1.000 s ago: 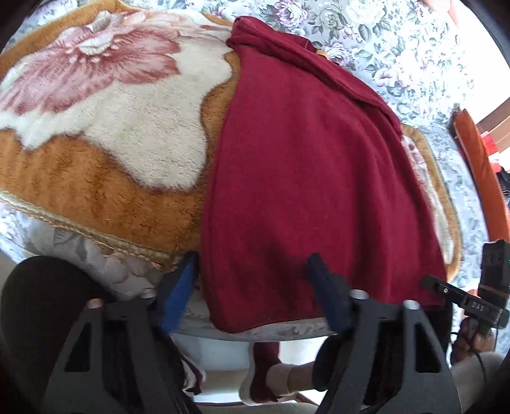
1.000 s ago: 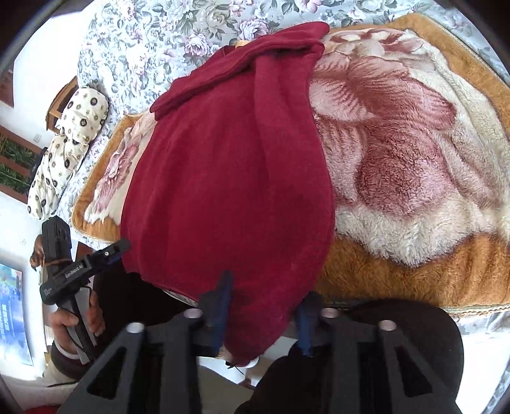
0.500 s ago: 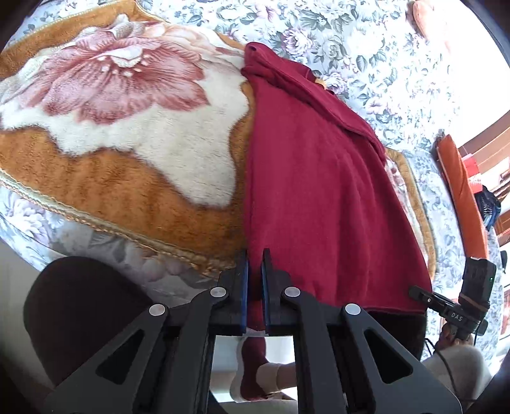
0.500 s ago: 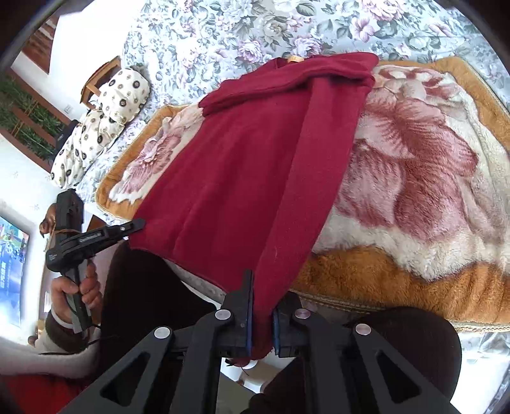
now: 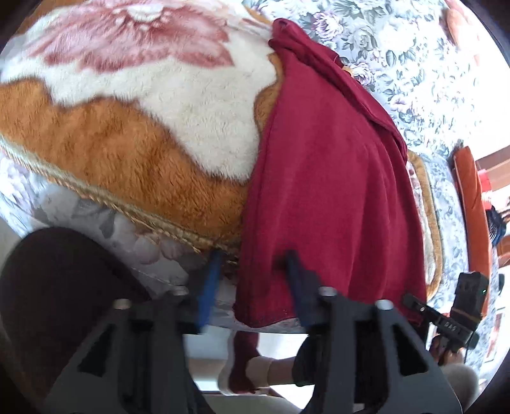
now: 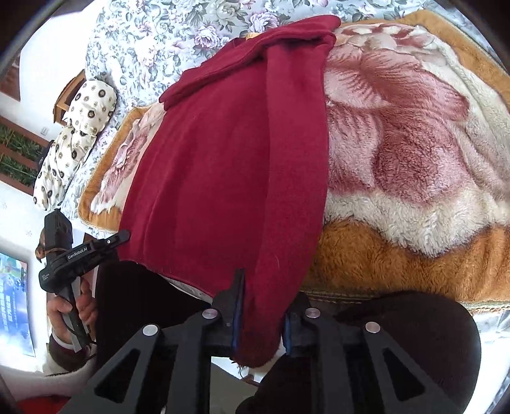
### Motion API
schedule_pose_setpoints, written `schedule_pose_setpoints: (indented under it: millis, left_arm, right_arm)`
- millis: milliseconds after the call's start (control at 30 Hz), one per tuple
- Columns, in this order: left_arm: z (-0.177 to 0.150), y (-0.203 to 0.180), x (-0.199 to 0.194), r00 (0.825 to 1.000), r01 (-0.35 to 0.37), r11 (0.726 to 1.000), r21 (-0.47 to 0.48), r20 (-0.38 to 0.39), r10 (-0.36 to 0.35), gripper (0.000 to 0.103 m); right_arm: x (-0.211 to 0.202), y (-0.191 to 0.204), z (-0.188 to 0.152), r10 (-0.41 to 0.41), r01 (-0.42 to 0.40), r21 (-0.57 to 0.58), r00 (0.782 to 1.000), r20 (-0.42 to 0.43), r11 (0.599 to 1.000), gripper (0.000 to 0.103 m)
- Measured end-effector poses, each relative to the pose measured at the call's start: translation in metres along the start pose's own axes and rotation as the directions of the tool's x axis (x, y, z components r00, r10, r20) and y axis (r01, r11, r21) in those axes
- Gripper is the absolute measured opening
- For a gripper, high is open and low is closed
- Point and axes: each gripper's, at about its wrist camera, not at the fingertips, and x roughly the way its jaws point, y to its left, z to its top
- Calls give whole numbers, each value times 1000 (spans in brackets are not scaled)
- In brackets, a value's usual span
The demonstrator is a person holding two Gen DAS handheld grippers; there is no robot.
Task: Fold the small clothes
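**Dark red knit garment partly folded, hem corners being let go**

Blue-padded, the left gripper [image 5: 253,283] has its jaws opening, with the near-left hem corner of the dark red knit garment [image 5: 325,191] hanging between the pads; the cloth looks loose rather than pinched. The right gripper [image 6: 259,312] is opening too, though narrower, and the folded near-right corner of the garment [image 6: 229,178] fills the gap between its jaws, touching at least one pad.

Outward from both tools, the garment lies lengthwise on the plush orange-and-cream blanket with a pink flower pattern [image 5: 143,121], its hem drooping over the blanket's near edge. One long side already appears turned in, forming a doubled strip along the right edge, and the far end bunches near the blanket's far edge against the grey floral bedsheet [image 6: 159,28].

By my reading, the lengthwise folds are done or nearly so; folding the hem end toward the far end remains.
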Motion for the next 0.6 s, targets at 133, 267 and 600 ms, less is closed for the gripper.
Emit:
schedule_pose_setpoints:
  millis: [133,267,600]
  left_arm:
    - [-3,-7,4,1000,10,1000,-3,12,-10,58]
    - [-5,-26,7,1000,-1,995,101,1,1,6]
    - [4,-2,-31,998,58,993,105,31,-62,5]
  right_arm:
    - [0,0,2,24,-24,-6,1000,16,1000,17]
    - [-3,6,3,37,-35,-39,999,35,999,8]
    - [-27,31,1,76,-68,-122,995,59,990,7]
